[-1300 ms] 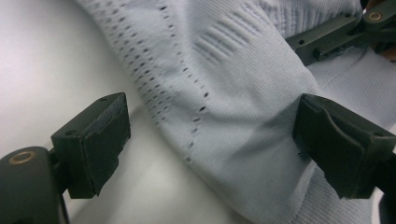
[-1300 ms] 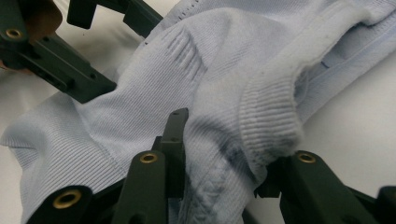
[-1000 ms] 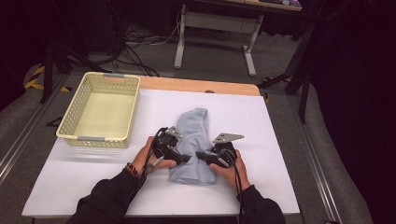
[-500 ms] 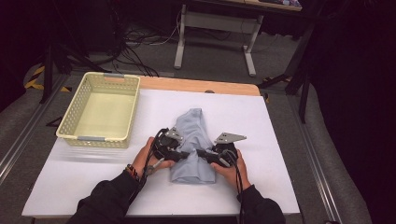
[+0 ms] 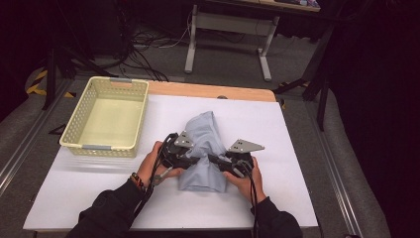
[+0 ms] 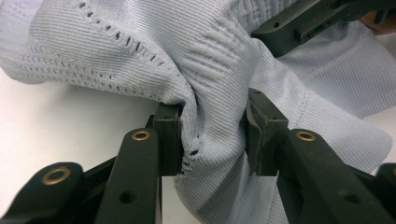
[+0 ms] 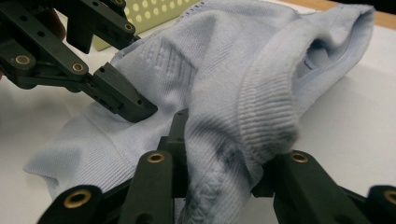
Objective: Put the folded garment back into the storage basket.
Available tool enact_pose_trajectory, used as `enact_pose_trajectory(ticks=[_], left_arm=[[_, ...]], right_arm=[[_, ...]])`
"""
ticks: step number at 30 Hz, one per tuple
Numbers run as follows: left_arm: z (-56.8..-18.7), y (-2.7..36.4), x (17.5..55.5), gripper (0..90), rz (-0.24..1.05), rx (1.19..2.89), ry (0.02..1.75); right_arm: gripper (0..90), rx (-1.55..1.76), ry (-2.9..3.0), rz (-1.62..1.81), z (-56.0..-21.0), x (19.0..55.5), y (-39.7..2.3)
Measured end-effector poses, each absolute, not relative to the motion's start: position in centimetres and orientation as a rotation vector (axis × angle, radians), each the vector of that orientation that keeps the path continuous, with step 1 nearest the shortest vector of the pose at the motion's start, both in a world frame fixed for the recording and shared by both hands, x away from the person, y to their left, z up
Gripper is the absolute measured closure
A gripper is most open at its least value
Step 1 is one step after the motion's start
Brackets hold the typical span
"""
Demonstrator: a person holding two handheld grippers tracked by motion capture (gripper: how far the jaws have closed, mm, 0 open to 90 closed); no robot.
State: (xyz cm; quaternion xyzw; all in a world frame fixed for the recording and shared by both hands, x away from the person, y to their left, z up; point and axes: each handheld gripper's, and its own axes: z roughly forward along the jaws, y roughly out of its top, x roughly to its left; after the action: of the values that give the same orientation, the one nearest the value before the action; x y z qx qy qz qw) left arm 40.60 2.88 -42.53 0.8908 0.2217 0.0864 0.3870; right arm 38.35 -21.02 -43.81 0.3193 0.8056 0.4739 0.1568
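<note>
Item: pale blue knit garment (image 5: 203,148), mid-table, right of basket (image 5: 106,119); left gripper (image 6: 212,137) and right gripper (image 7: 224,154) both clenched on bunched folds; risk: thick, uneven bunches may slip free during lifting.

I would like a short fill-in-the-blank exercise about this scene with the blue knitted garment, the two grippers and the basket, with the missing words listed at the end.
1. The left gripper and the right gripper both pinch the light blue ____ garment.
2. The yellow basket holds ____.
3. In the high view, the basket stands to the ____ of the garment.
4. The garment lies on a ____ table.

Missing words: knitted; nothing; left; white
</note>
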Motion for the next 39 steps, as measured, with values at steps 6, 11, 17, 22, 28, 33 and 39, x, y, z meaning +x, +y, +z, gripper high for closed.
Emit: enact_pose_trajectory(ticks=[6, 11, 17, 22, 28, 33, 39], left_arm=[[-41.2, 3.2, 40.6, 62.6, 0.262, 2.275, 0.554], [-40.3, 3.7, 40.7, 62.7, 0.297, 2.281, 0.55], [-38.8, 4.5, 40.8, 62.7, 0.349, 2.3, 0.538], [-37.9, 5.1, 40.8, 62.7, 0.384, 2.294, 0.541], [-36.9, 6.0, 40.9, 62.7, 0.422, 2.297, 0.553], [-36.0, 6.9, 41.1, 62.7, 0.444, 2.275, 0.577], [-34.9, 8.0, 41.1, 62.6, 0.476, 2.258, 0.596]], right_arm=[[67.7, 0.888, 2.263, 1.366, -42.8, 38.2, -20.5], [67.7, 0.871, 2.242, 1.377, -42.2, 38.4, -20.0], [67.8, 0.847, 2.209, 1.397, -41.3, 38.7, -19.1], [67.8, 0.828, 2.186, 1.414, -40.6, 38.9, -18.4], [67.8, 0.8, 2.158, 1.425, -40.0, 39.2, -17.4], [67.9, 0.786, 2.142, 1.437, -39.0, 39.8, -16.4], [67.8, 0.767, 2.138, 1.452, -38.0, 40.3, -15.4]])
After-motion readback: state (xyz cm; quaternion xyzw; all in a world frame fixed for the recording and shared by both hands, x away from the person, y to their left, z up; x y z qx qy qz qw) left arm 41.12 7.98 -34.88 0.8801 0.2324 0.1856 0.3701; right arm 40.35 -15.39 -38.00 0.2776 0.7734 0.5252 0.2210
